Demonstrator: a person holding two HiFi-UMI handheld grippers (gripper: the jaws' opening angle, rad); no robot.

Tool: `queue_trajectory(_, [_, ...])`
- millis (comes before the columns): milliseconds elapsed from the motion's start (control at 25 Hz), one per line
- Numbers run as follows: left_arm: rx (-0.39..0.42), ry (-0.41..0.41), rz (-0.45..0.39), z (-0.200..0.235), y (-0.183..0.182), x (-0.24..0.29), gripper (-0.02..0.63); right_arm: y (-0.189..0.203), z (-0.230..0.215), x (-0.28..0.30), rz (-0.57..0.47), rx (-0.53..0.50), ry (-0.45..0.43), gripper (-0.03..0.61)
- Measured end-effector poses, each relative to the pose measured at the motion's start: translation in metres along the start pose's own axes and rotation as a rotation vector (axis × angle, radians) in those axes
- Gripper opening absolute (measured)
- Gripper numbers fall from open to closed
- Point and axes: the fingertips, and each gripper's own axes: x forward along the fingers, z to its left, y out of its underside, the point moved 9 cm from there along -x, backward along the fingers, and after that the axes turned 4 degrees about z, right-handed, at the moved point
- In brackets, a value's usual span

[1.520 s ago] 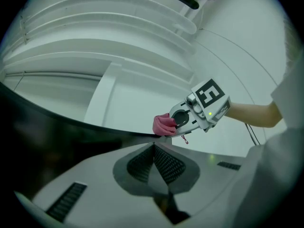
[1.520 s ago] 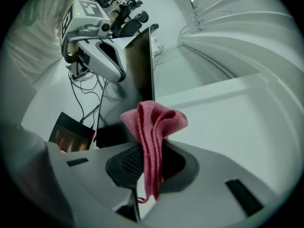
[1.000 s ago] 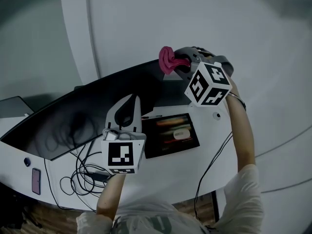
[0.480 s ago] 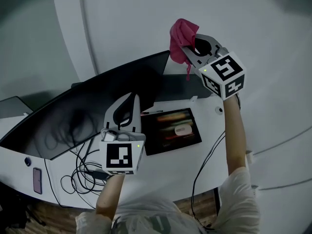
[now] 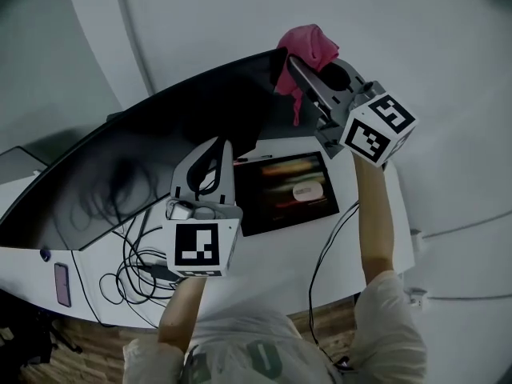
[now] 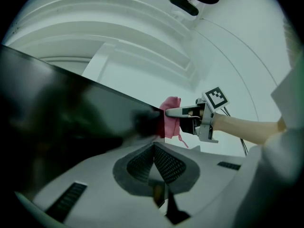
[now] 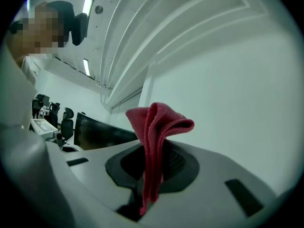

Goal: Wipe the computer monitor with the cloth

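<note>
The wide dark monitor (image 5: 160,154) runs across the white desk (image 5: 264,270), from lower left to upper right. My right gripper (image 5: 291,59) is shut on a pink cloth (image 5: 308,45) and holds it at the monitor's upper right corner; whether they touch is unclear. In the left gripper view the cloth (image 6: 170,120) hangs beside the screen's corner (image 6: 154,112). In the right gripper view the cloth (image 7: 156,141) stands folded between the jaws. My left gripper (image 5: 222,145) is shut on nothing, low in front of the screen's middle, its pads (image 6: 164,163) pressed together.
A lit tablet (image 5: 292,192) lies on the desk right of my left gripper. Tangled black cables (image 5: 136,270) and a phone (image 5: 62,285) sit at the desk's left front. A white wall (image 5: 400,22) rises behind the monitor. A dark screen (image 7: 99,133) and office chairs show far off.
My right gripper has lifted the cloth from behind the monitor's right end up to its upper right corner. The left gripper has stayed in place.
</note>
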Motion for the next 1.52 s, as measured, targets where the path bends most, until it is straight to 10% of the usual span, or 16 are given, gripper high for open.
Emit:
queue_trajectory(880, [-0.04,0.032,0.063,-0.011,0.055,0.027,0.015,0.143,0.012,0.017,0.252,-0.023,-0.036,0.054])
queue_trajectory(1520, [-0.044,0.037,0.19,-0.005,0.105,0.034,0.015,0.274,0.023,0.024,0.404,0.189,-0.096,0.054])
